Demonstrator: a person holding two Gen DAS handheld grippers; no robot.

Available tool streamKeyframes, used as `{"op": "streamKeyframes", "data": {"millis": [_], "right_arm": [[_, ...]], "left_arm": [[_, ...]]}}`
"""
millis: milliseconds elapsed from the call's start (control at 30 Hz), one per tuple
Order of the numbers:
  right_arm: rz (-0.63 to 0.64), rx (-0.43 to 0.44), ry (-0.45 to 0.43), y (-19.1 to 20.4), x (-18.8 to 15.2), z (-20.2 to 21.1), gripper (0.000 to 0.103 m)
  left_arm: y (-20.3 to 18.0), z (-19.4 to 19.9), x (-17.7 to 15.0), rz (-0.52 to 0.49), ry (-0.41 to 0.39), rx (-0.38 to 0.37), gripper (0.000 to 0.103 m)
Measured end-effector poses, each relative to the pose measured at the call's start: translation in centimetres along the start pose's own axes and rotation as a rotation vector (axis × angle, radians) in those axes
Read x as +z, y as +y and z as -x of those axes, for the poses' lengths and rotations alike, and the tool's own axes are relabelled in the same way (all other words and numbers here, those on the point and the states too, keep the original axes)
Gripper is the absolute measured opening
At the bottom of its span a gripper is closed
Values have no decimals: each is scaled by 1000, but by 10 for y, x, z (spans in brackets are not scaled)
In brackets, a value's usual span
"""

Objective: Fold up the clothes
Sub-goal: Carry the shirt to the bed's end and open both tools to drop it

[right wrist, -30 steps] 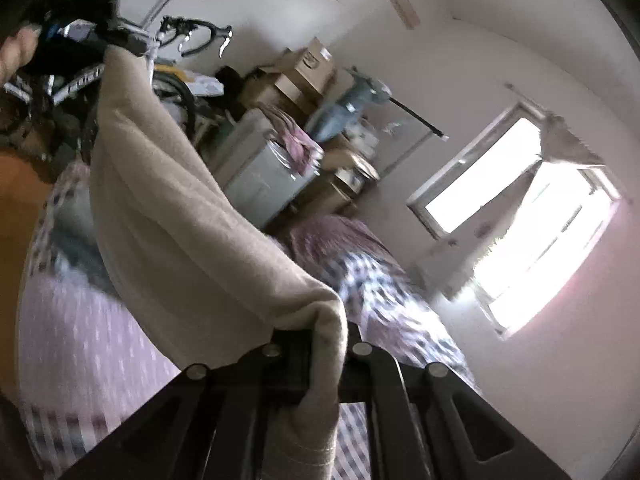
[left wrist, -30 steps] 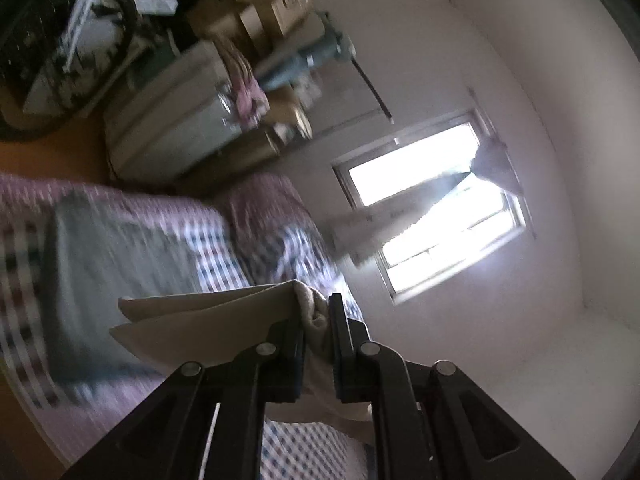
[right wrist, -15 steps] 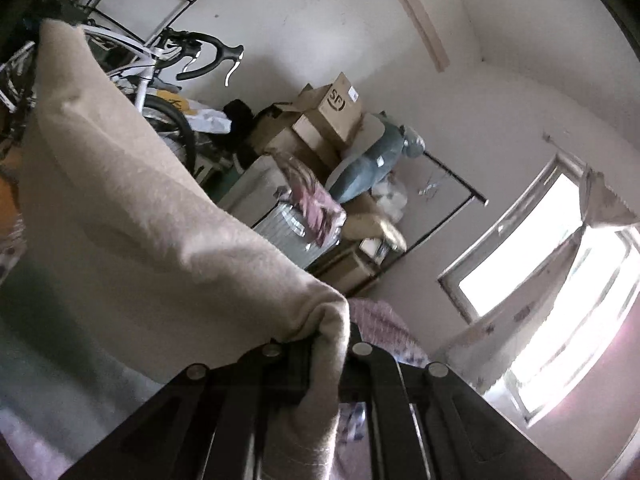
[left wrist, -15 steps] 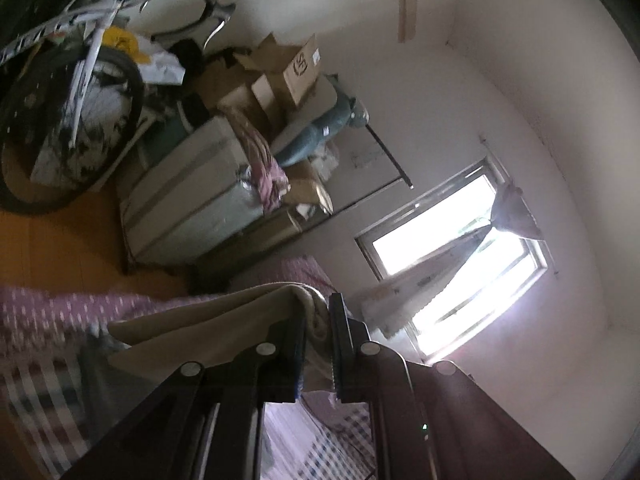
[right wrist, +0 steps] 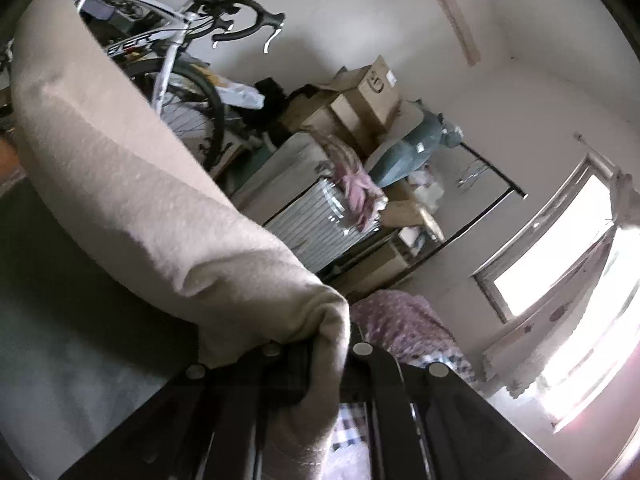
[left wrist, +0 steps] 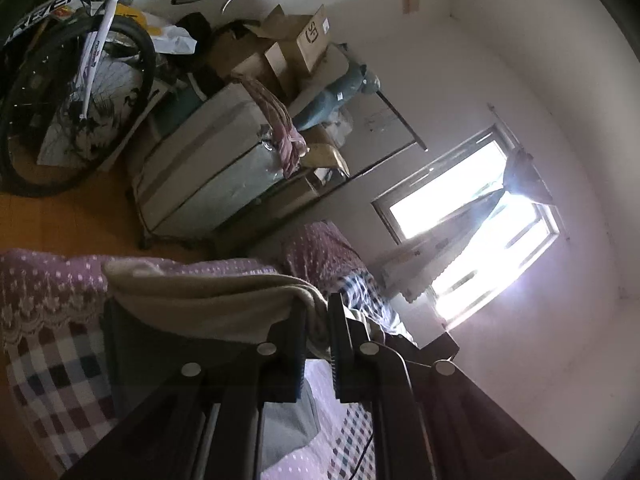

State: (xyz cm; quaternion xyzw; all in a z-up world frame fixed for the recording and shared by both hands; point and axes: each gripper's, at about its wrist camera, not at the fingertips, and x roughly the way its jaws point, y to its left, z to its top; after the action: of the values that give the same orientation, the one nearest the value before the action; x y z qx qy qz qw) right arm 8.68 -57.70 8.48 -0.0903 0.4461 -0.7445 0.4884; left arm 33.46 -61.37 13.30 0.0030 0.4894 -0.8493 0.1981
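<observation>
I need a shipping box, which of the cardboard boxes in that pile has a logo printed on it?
The top box, tilted at the pile's peak beside the bike. Its side shows a round logo; the boxes under it look plain.

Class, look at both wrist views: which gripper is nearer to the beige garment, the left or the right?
Neither: it is a tie. The left gripper is shut on one part of the beige garment, and the right gripper is shut on another, so both touch it.
</observation>
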Motion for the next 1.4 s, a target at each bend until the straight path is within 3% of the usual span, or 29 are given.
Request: {"op": "streamKeyframes", "data": {"millis": [100, 367, 533, 700, 867, 1133, 1233, 1300, 1400], "right_arm": [[44, 15, -19, -1, -13, 15, 4], [451, -64, -79, 15, -35, 43, 4], [644, -86, -118, 38, -81, 51, 4], [751, -48, -83, 70, -142, 54, 3], [734, -9, -39, 81, -178, 58, 1], [693, 61, 4, 87, -196, 69, 3], [678, 79, 38, 81, -203, 76, 14], [667, 91, 62, 77, -207, 82, 34], [619, 97, 132, 57, -218, 95, 43]], "left_arm": [[0, 8, -10, 33, 15, -15, 9], [1, 19, -33, 86, 66, -2, 8], [10, 17, -65, 95, 145, 45, 8], [32, 5, -111, 100, 256, 130, 8], [42, 1, -140, 93, 300, 200, 8], [37, 5, -151, 56, 324, 290, 8], [33, 8, -152, 36, 329, 329, 8], [31, 12, -151, 29, 325, 342, 9], [26, 20, -151, 13, 314, 374, 10]]}}
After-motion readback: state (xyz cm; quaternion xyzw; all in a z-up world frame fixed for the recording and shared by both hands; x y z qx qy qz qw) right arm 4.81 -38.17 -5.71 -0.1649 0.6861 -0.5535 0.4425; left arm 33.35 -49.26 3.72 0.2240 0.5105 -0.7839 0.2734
